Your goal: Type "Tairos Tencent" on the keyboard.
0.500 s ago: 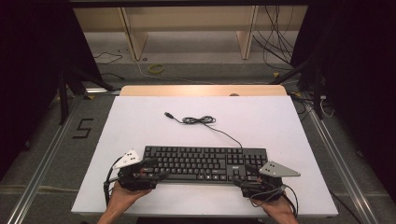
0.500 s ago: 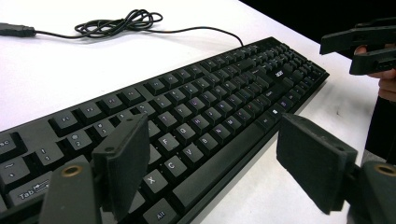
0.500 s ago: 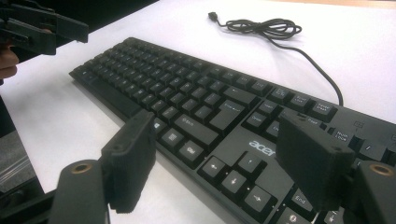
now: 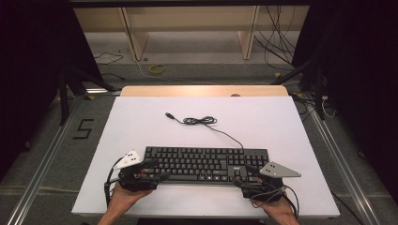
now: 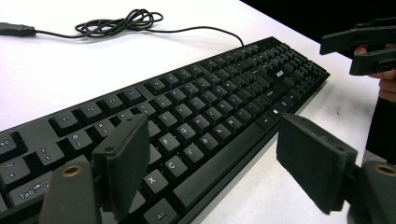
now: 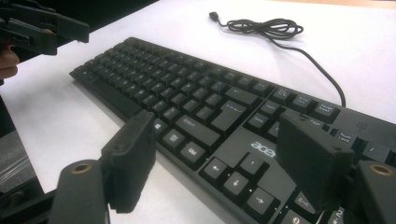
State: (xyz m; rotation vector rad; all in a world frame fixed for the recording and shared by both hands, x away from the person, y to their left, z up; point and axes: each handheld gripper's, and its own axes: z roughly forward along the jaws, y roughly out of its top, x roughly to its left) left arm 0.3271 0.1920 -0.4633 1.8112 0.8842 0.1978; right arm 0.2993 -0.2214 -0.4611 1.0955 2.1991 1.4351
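High view: fixed above the near table (image 4: pixel 141 117) edge, facing forward and down, far off. Left gripper view: low, close, looking rightward along the keyboard (image 5: pixel 196 107). Right gripper view: low, close, looking leftward. Shared by all: keyboard, cable (image 4: pixel 202 121).

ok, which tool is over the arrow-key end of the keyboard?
The right tool: its open jaws straddle the arrow keys by the acer logo on the keyboard. The left tool sits at the Tab end.
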